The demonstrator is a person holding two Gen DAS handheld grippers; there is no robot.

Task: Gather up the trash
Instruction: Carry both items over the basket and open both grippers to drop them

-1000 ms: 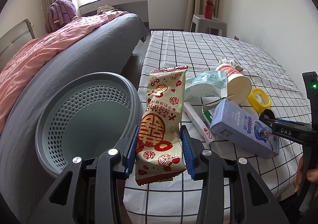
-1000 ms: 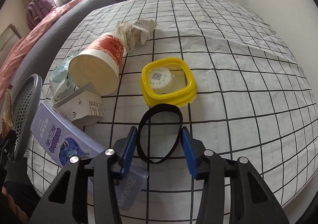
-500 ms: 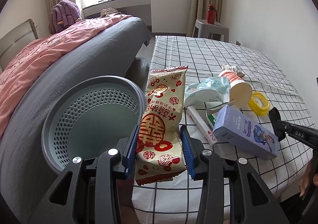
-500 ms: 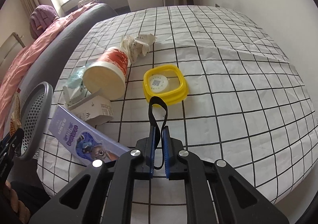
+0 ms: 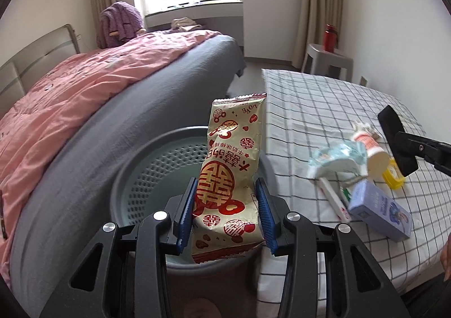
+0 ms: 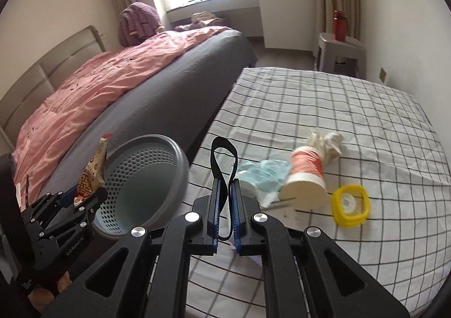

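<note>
My left gripper (image 5: 225,191) is shut on a gold and red snack wrapper (image 5: 229,165), held upright over the grey perforated waste basket (image 5: 135,179). My right gripper (image 6: 225,191) is shut on a black elastic band (image 6: 222,154), lifted above the checked bed; the same band (image 5: 394,137) shows at the right of the left wrist view. The basket (image 6: 141,177) sits left of the band. Left on the checked cover are a paper cup (image 6: 305,179), a yellow lid (image 6: 349,205), crumpled paper (image 6: 327,140), a pale blue packet (image 6: 262,174) and a purple box (image 5: 380,210).
A grey bed with a pink quilt (image 5: 70,103) lies to the left of the basket. A grey stool (image 6: 341,50) with a red bottle (image 6: 339,26) stands by the far wall. A person's hand shows at the right edge (image 5: 446,261).
My right gripper closed on the black band and lifted it off the cover toward the basket. My left gripper rose with the wrapper and now hangs over the basket.
</note>
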